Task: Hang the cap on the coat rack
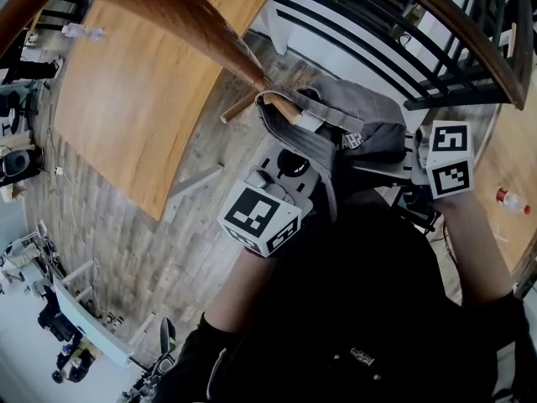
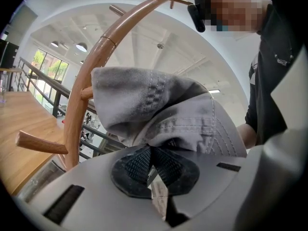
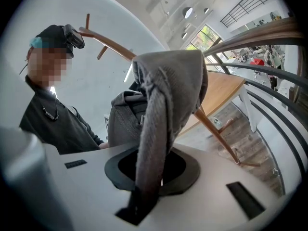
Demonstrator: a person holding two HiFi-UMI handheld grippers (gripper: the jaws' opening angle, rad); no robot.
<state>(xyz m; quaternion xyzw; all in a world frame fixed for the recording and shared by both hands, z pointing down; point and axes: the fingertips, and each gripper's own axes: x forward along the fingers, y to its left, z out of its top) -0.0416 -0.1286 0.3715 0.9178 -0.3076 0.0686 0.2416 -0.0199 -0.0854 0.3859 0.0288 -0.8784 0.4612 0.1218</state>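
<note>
Hanging it well seems to depend on both claws carrying the crown fully over the peg before either lets go. The left claw (image 2: pixel 153 163) is pinched on the cap (image 2: pixel 163 109) at its stitched edge, and the right claw (image 3: pixel 153 170) clamps a hanging fold of the same cap. Just beyond both claws, a wooden peg (image 1: pixel 282 108) of the coat rack (image 2: pixel 96 57) appears to poke into the cap's opening. Both forearms reach forward from the chest, the left central and the right out to the side.
</note>
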